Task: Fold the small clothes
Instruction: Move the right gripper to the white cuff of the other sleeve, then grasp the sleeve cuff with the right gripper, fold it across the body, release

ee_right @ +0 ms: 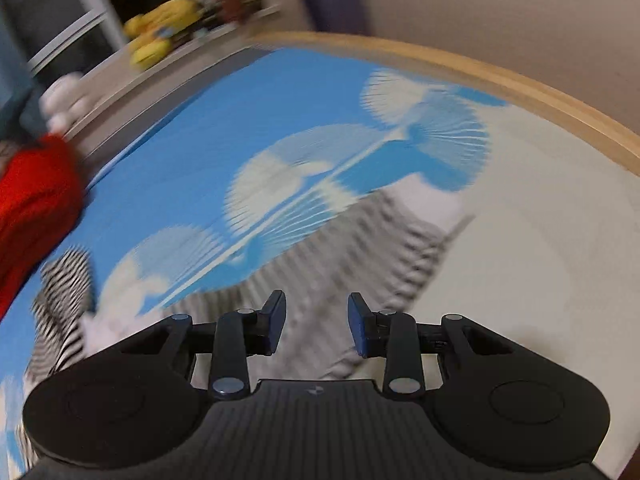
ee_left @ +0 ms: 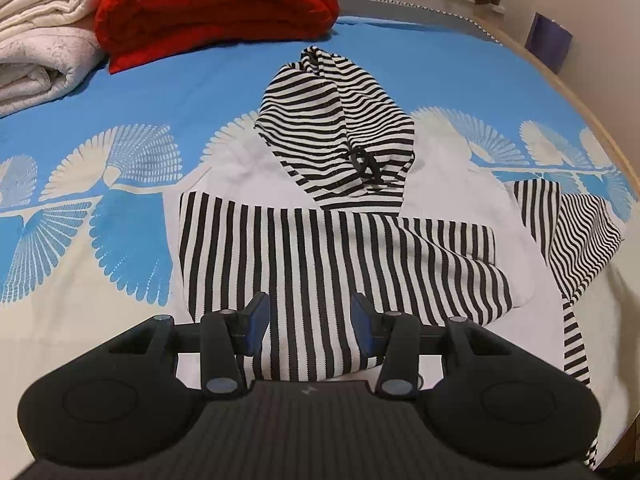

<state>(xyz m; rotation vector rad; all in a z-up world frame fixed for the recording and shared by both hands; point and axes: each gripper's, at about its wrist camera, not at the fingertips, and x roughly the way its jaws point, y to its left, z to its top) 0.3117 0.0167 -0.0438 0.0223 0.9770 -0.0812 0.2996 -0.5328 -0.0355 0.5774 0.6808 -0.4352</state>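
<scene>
Two grippers, left (ee_left: 310,322) and right (ee_right: 317,322), hover with jaws apart, gripping nothing. A striped hoodie (ee_left: 332,232) lies flat on the blue-and-white bedspread (ee_left: 168,92), hood at the far end. A red blanket (ee_left: 216,8) sits far left.

Left claw (ee_left: 310,322) and right claw (ee_right: 317,322): matte black plastic bodies with ribbed central housings bearing a small pale logo, two round side discs, linkage arms on silver-blue pivot screws, and blue-padded fingertips (ee_left: 259,316)
</scene>
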